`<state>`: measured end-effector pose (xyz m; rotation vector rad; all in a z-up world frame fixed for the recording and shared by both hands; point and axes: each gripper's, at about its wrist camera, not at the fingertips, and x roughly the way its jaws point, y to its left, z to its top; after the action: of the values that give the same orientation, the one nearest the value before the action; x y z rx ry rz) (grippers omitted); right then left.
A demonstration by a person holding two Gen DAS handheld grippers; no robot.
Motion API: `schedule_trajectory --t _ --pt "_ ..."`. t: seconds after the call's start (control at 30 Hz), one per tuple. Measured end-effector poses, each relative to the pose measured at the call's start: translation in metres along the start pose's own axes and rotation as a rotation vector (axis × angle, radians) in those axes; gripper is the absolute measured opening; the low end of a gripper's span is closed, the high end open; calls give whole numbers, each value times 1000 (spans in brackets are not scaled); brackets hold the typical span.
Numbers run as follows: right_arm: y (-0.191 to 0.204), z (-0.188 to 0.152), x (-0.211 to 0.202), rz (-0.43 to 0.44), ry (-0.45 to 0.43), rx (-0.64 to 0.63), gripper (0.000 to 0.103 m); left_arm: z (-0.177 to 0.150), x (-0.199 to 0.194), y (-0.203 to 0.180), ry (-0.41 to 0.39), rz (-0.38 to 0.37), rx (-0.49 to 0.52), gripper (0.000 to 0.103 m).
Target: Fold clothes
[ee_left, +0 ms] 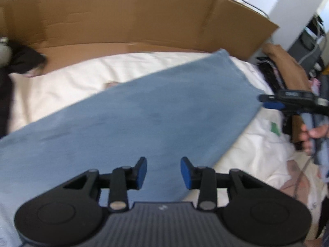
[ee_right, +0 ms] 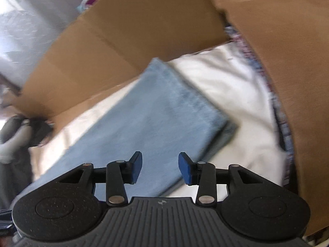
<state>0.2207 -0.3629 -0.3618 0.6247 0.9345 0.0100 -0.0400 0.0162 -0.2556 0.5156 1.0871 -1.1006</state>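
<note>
A light blue folded garment (ee_left: 131,119) lies flat and slantwise across the white bed sheet (ee_left: 61,86). My left gripper (ee_left: 163,171) hovers above its near part, open, with nothing between the blue pads. In the right wrist view the same garment (ee_right: 152,123) stretches away toward the cardboard, its far hem doubled over. My right gripper (ee_right: 160,167) hangs above the garment's near edge, open and empty. From the left wrist view, the right gripper (ee_left: 267,100) shows at the garment's right corner, held by a hand (ee_left: 314,133).
A brown cardboard sheet (ee_left: 131,20) stands along the far side of the bed. A dark cloth (ee_left: 24,59) lies at the left. A brown garment (ee_right: 287,61) over patterned fabric (ee_right: 279,107) fills the right side. A desk with clutter (ee_left: 308,41) sits far right.
</note>
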Motion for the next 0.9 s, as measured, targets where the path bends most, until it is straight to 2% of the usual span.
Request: schedule_trajectory --t 0.2,0.27,0.3,0.4,0.53,0.67,0.8,0.9 --pt "39 -15 3 116 71 -85 46 -8 -24 48 -34 65 -180 40" --pt "54 -23 5 159 106 -125 46 -15 -30 55 -24 83 -196 41" --pt "62 -28 6 181 117 -150 46 -18 -33 57 -20 97 -195 46" --pt "86 -43 8 198 161 -240 46 -29 -41 66 -6 135 -205 52" --pt "111 -62 10 217 206 -341 46 -47 -46 83 39 137 -298 54" --pt "123 -76 13 227 242 -370 46 -63 -44 82 91 125 -293 55" --pt "123 -87 20 216 274 -371 46 -80 -34 80 136 74 -288 58" --pt "124 -96 26 210 299 -372 46 -91 -23 76 158 73 -293 58"
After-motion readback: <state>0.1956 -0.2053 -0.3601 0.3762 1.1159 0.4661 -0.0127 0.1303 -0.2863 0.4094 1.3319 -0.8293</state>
